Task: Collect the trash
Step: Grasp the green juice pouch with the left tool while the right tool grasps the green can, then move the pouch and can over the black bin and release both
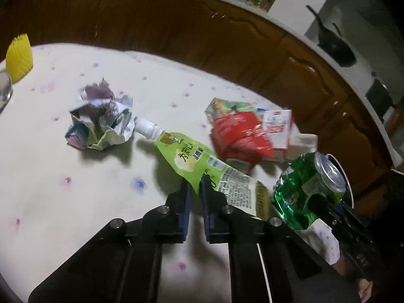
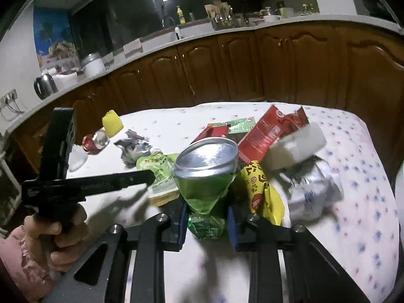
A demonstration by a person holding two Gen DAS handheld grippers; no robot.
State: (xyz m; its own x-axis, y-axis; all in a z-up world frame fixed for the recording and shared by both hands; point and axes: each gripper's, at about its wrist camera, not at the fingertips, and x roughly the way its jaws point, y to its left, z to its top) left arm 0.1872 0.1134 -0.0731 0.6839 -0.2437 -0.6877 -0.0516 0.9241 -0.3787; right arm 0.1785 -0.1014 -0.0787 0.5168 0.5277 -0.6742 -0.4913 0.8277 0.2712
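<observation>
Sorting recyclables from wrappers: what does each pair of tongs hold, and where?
Left tongs pinch the green spout pouch at its lower edge. Right tongs clamp the crushed green can at its crumpled lower body.

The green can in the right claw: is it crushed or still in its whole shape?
Crushed. The green can has a dented, crumpled body below its intact silver top, and the right claw is shut on the crumpled lower part.

Left gripper (image 1: 195, 185) pinches green pouch (image 1: 199, 166) — tablecloth (image 1: 75, 197) below.
</observation>
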